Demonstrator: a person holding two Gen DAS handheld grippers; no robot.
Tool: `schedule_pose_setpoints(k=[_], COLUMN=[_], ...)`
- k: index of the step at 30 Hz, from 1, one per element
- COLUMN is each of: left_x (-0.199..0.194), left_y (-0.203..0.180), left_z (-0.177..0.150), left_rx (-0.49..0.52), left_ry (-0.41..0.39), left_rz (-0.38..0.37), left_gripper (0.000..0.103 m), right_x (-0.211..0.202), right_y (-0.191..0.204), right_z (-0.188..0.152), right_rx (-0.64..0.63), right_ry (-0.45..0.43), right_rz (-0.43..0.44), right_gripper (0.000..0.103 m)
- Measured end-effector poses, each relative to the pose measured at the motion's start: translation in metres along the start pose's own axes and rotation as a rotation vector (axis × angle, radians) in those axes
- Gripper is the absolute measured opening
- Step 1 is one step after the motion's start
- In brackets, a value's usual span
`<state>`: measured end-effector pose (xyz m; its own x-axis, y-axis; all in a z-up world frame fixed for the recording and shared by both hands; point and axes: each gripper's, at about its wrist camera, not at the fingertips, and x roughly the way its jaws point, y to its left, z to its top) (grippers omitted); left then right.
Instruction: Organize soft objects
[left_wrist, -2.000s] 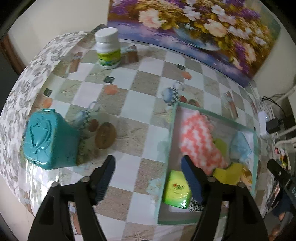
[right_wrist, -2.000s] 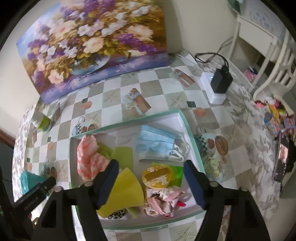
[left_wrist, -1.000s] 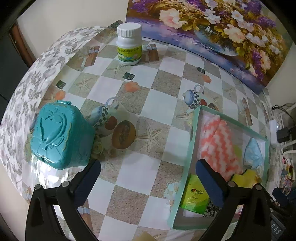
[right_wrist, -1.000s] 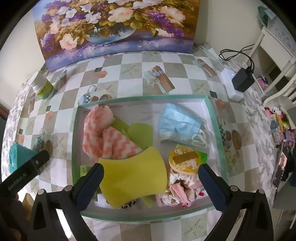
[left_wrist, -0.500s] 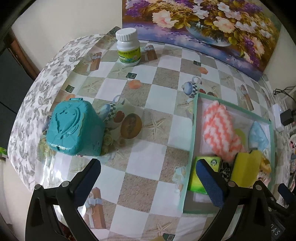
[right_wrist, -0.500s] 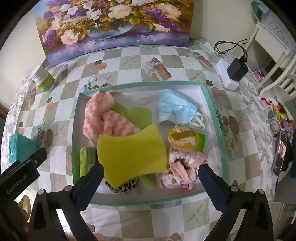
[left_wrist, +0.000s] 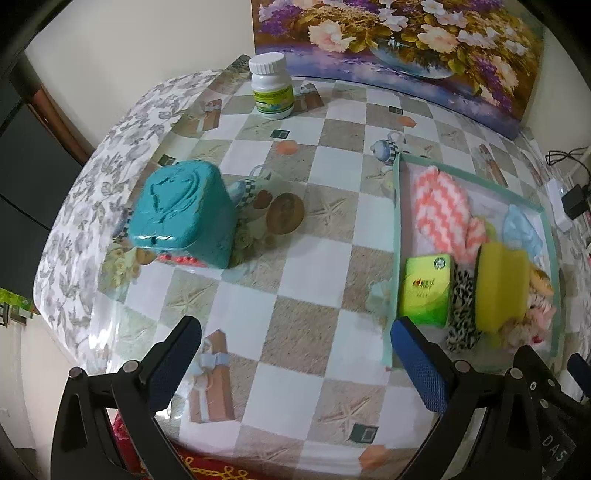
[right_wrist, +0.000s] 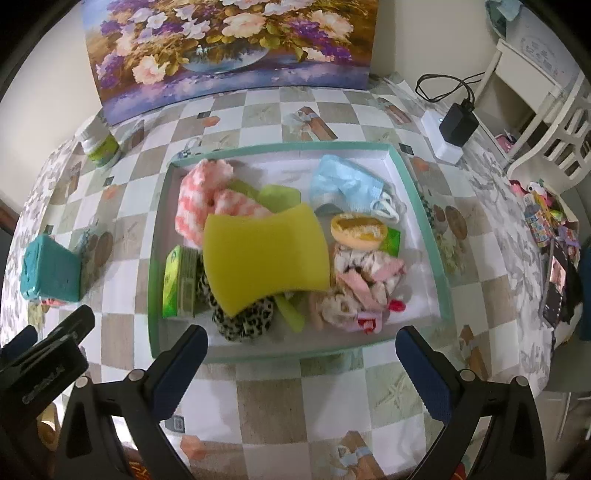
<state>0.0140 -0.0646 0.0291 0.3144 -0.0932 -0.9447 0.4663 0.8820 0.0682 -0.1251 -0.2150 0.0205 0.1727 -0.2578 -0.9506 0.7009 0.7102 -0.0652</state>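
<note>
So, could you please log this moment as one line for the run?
left gripper: open, empty | right gripper: open, empty | yellow sponge: in tray atop other items

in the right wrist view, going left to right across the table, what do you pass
teal box → green packet → yellow sponge → pile of pink hair ties → tray's right rim → black charger

In the right wrist view, tray (right_wrist: 424, 206) at centre: sponge (right_wrist: 266, 254) atop scrunchie (right_wrist: 243, 321), towel (right_wrist: 199, 199) at 10 o'clock, mask (right_wrist: 343, 184) at 1, box (right_wrist: 48, 269) outside at 9.
</note>
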Motion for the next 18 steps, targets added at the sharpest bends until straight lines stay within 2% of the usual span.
schedule_pose_setpoints(k=[18], left_x=[-0.014], left_y=[0.014], left_z=[-0.035], left_rx=[0.046], left_ry=[-0.037], left_rz=[0.017], left_gripper=[0.102], right_x=[-0.016], right_y=[0.002], right_z=[-0.038], right_rx=[-0.010], right_ry=[-0.031], right_rz=[-0.006], right_gripper=[0.103])
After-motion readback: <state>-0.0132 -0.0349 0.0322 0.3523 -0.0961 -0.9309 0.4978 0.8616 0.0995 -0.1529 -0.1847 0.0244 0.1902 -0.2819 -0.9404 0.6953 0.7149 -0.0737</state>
